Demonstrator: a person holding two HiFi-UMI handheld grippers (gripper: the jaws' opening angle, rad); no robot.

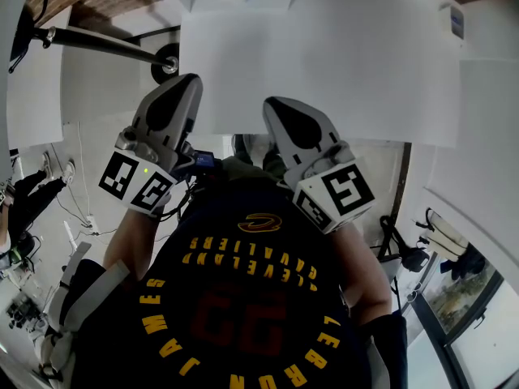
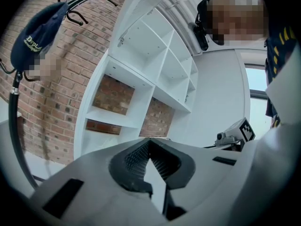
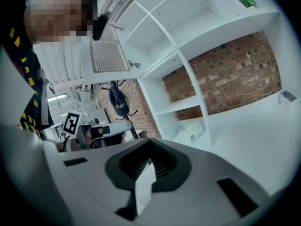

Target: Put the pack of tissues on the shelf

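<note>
A white pack of tissues (image 3: 190, 132) with a small blue mark lies in a bottom compartment of the white shelf unit (image 3: 188, 79), which stands against a brick wall. The shelf unit (image 2: 141, 74) also shows in the left gripper view, where no pack is visible. My left gripper (image 1: 174, 87) and right gripper (image 1: 276, 105) are raised side by side close to my chest, above the dark printed shirt. The left gripper (image 2: 149, 141) is shut, with nothing between its ribbed pads. The tips of the right gripper (image 3: 150, 141) meet too, and it holds nothing.
A black coat stand carries a dark cap (image 2: 35, 41) left of the shelf. A wide white surface (image 1: 340, 55) lies in front of me. A window (image 1: 466, 298) is low on the right, and cables and gear lie on the floor at the left.
</note>
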